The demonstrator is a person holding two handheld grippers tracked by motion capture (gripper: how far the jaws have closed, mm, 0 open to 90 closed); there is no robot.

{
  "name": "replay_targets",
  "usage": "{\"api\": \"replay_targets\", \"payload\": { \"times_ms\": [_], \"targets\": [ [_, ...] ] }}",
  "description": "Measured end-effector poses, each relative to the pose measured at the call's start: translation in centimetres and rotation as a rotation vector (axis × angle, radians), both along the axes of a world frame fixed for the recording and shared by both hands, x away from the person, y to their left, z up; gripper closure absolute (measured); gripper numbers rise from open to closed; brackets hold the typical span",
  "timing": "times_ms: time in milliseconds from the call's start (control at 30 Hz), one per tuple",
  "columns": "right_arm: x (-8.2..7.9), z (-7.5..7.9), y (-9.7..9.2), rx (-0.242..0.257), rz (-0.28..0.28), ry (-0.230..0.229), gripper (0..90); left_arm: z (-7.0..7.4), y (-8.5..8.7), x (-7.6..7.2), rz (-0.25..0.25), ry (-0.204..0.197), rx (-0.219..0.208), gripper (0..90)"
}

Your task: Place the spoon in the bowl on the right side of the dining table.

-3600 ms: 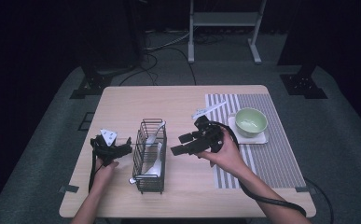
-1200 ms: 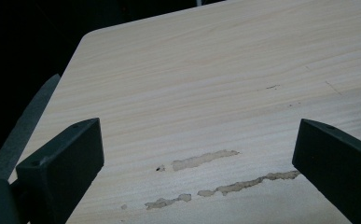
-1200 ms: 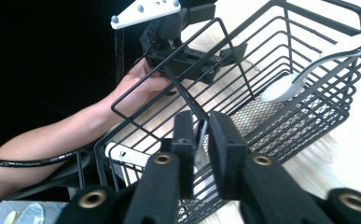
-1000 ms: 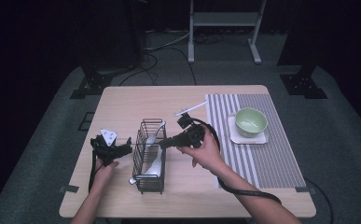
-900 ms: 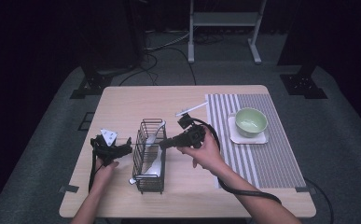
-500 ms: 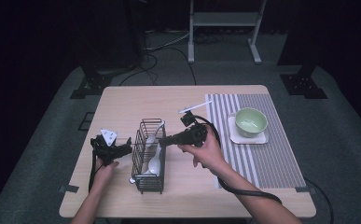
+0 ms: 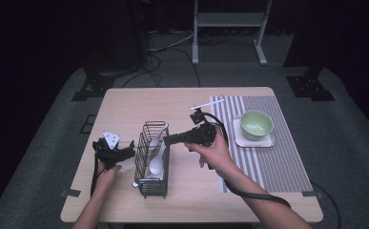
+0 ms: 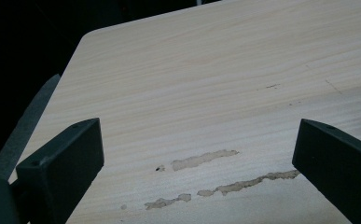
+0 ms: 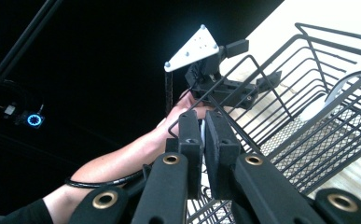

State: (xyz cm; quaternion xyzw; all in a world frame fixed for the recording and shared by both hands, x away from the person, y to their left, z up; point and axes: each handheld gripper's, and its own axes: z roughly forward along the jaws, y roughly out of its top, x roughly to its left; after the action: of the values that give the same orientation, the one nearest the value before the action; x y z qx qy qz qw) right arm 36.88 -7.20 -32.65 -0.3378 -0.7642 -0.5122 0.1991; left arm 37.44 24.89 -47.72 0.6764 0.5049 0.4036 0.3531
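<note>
A black wire basket stands on the table with a white spoon leaning inside it. My right gripper points left, its tips at the basket's right rim, above the spoon's handle. In the right gripper view the right gripper is shut, and nothing shows between the jaws. The basket and spoon lie just beyond them. My left gripper rests left of the basket. In the left gripper view the left gripper is wide open over bare wood.
A green bowl sits on a white square plate on a striped mat at the right. Scuffed patches mark the wood in front of the left gripper. Dark floor and stands surround the table.
My right gripper has come left from beside the mat to the basket's rim. The spoon in the basket leans more upright than before. The left gripper has stayed put.
</note>
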Motion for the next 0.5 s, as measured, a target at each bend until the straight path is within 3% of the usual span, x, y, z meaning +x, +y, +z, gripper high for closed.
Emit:
{"api": "replay_targets", "payload": {
  "times_ms": [100, 500],
  "targets": [
    [0.1, 0.6, -0.4, 0.035, -0.003, 0.011, 85.8, 0.0, 0.0, 0.0, 0.001, 0.000, -0.002, 1.0],
    [-0.2, 2.4, -2.0, 0.081, -0.021, 0.004, 85.8, 0.0, 0.0, 0.0, 0.002, -0.002, 0.002, 1.0]
  ]
}}
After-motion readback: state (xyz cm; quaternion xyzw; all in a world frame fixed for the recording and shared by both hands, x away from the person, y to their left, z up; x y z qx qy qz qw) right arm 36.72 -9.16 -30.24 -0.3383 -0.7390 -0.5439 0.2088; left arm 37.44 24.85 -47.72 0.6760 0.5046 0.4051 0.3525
